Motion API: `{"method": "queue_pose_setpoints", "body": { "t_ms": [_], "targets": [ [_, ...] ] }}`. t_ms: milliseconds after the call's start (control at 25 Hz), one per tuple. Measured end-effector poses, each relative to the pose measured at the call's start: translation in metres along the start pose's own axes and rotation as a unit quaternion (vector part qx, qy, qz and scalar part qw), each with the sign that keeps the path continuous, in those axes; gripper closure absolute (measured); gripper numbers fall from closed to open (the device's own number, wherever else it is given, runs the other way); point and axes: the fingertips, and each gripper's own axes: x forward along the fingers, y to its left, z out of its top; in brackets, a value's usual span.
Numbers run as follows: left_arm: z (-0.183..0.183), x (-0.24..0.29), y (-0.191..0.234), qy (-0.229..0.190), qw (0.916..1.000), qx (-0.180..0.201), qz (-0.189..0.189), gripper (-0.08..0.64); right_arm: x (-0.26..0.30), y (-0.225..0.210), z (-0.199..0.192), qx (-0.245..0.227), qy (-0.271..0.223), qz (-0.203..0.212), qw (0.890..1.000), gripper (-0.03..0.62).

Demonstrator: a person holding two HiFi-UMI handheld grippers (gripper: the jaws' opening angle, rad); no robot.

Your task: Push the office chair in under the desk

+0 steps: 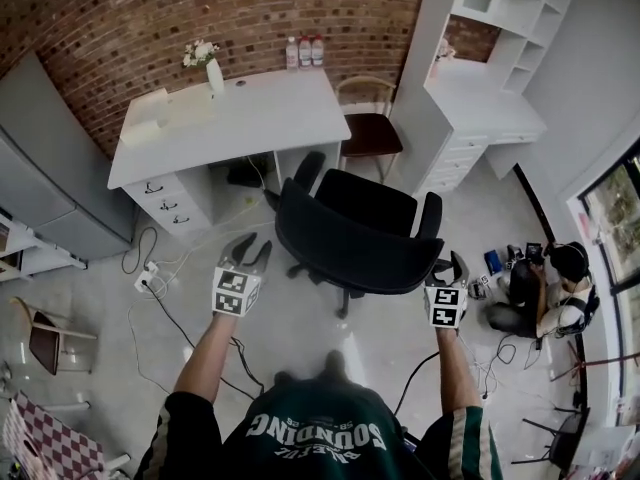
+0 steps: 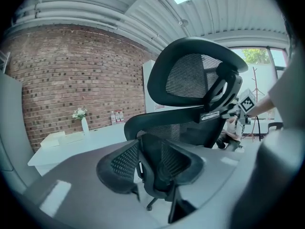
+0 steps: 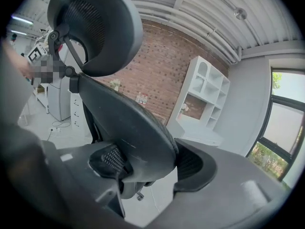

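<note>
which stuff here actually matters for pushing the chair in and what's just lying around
For the job:
office chair
desk
left gripper, beside the chair's back
right gripper, at the back's other edge

Just lying about:
vase of flowers
bottles
wooden chair
shelf unit
power strip
person seated on the floor

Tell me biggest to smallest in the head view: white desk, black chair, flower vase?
1. white desk
2. black chair, nearly alike; it sits nearer the camera
3. flower vase
</note>
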Motion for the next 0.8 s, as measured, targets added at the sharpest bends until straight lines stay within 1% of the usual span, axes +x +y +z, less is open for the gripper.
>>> {"method": "queue_pose_setpoints", "body": {
  "t_ms": [120, 240, 440, 520, 640, 800],
  "targets": [
    [-0.002, 0.007, 0.006, 0.004, 1.0000, -0.001, -0.002, 0.377, 0.003, 0.000, 0.001, 0.002, -0.006, 0.007, 1.000, 0.299],
    [-0.007, 0.017, 0.007, 0.012, 0.9999, 0.003, -0.007, 0.322, 0.006, -0.004, 0.001, 0.004, -0.009, 0.011, 1.000, 0.298],
    [-0.020, 0.037, 0.012, 0.020, 0.9993, 0.030, 0.003, 0.230, 0.009, -0.013, -0.002, 0.006, -0.014, 0.023, 1.000, 0.296],
    [-0.020, 0.048, 0.015, 0.018, 0.9993, 0.033, 0.003, 0.188, 0.009, -0.017, -0.004, 0.010, -0.017, 0.031, 0.999, 0.295],
    [-0.015, 0.066, 0.020, 0.016, 0.9993, 0.035, 0.000, 0.160, 0.012, -0.022, -0.007, 0.031, -0.023, 0.047, 0.998, 0.291],
    [-0.013, 0.085, 0.016, 0.023, 0.9985, 0.049, -0.012, 0.156, 0.018, -0.029, -0.009, 0.051, -0.030, 0.062, 0.996, 0.288]
  ]
}}
